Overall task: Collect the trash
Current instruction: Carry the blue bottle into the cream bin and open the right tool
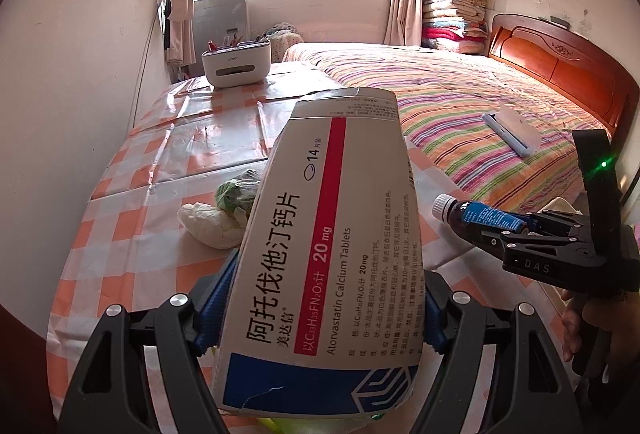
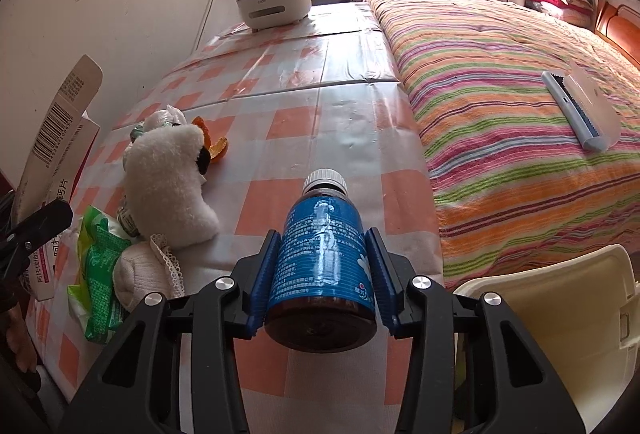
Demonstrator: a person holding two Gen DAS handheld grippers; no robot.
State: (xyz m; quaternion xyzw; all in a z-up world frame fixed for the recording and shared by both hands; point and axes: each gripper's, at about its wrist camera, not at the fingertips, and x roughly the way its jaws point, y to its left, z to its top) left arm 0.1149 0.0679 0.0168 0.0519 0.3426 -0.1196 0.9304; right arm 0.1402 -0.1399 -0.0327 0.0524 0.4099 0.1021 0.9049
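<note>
- Left tongs (image 1: 320, 318) clamped the tablet box (image 1: 332, 234): light, crushable card, best held across its flat faces.
- Right tongs (image 2: 320, 286) gripped the brown bottle (image 2: 320, 266): rigid, slick-labelled.

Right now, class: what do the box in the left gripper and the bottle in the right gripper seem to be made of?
Box: thin printed cardboard, slightly glossy; torn edge and bent flap show it.
Bottle: dark brown plastic or glass, cannot tell which; shiny blue label, ribbed white cap, likely plastic.
</note>
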